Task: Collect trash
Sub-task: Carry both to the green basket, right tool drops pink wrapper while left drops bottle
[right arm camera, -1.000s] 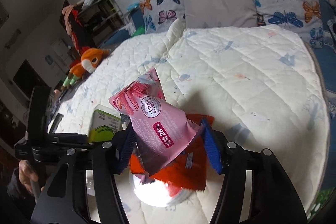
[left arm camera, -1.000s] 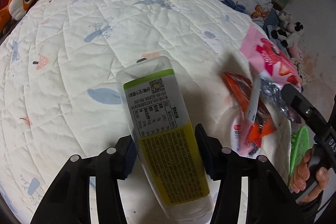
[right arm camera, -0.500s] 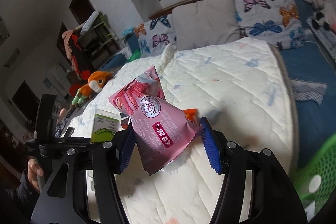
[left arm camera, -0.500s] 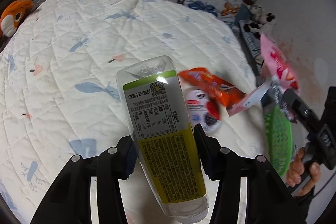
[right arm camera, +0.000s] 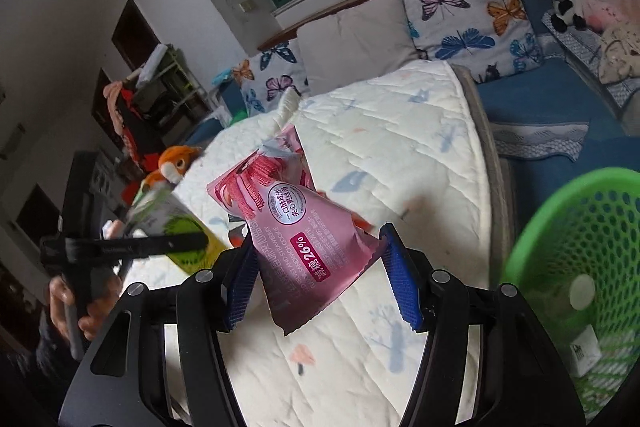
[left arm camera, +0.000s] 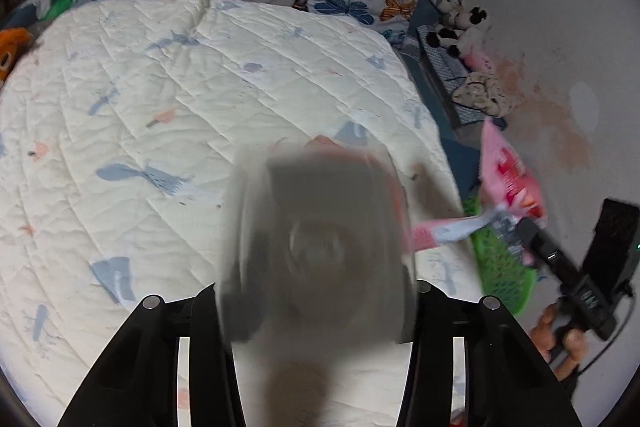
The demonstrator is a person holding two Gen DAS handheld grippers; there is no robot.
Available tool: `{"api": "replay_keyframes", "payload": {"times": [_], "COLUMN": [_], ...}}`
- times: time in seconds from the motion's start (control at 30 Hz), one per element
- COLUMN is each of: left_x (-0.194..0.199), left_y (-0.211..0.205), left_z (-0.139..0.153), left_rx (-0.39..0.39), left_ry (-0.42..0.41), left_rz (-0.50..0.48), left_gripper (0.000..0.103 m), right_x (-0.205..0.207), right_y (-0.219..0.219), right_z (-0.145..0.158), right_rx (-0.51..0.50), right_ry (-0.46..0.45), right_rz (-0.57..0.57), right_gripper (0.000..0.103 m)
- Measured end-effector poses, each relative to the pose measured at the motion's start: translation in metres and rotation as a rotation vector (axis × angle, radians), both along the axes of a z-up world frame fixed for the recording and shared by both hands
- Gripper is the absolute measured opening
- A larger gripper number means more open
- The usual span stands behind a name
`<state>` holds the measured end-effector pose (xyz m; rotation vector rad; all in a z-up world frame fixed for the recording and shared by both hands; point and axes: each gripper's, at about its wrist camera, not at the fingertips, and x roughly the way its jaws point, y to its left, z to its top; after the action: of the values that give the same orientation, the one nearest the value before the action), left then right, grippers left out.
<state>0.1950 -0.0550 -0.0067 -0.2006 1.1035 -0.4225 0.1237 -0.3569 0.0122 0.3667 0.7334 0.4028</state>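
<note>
your left gripper [left arm camera: 316, 291] has tipped its bottle [left arm camera: 320, 247] end-on since before, now a blur clamped between the fingers. your right gripper [right arm camera: 320, 279] grips the pink wrapper [right arm camera: 296, 227], long axis up-left, beside the green basket [right arm camera: 560, 227].

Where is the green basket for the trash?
The green plastic mesh basket is on the floor off the edge of the white quilted bed, at the right of the right wrist view.
</note>
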Motion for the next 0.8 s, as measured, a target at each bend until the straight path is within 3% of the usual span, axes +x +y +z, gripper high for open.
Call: {"api": "replay_keyframes", "payload": {"times": [0.5, 0.8], "left_x": [-0.011, -0.017], "left_y": [-0.013, -0.032], "left_z": [0.01, 0.025], "left_rx": [0.027, -0.025], "left_ry": [-0.032, -0.041], "left_rz": [-0.041, -0.108], "left_gripper": [0.043, 0.043], "right_x": [-0.039, -0.061], "right_y": [-0.001, -0.039], "right_z": [-0.028, -0.022], "right_rx": [-0.039, -0.048], "right_ry": [0.054, 0.038], "right_rz": [0.024, -0.119], "right_gripper": [0.059, 0.059]}}
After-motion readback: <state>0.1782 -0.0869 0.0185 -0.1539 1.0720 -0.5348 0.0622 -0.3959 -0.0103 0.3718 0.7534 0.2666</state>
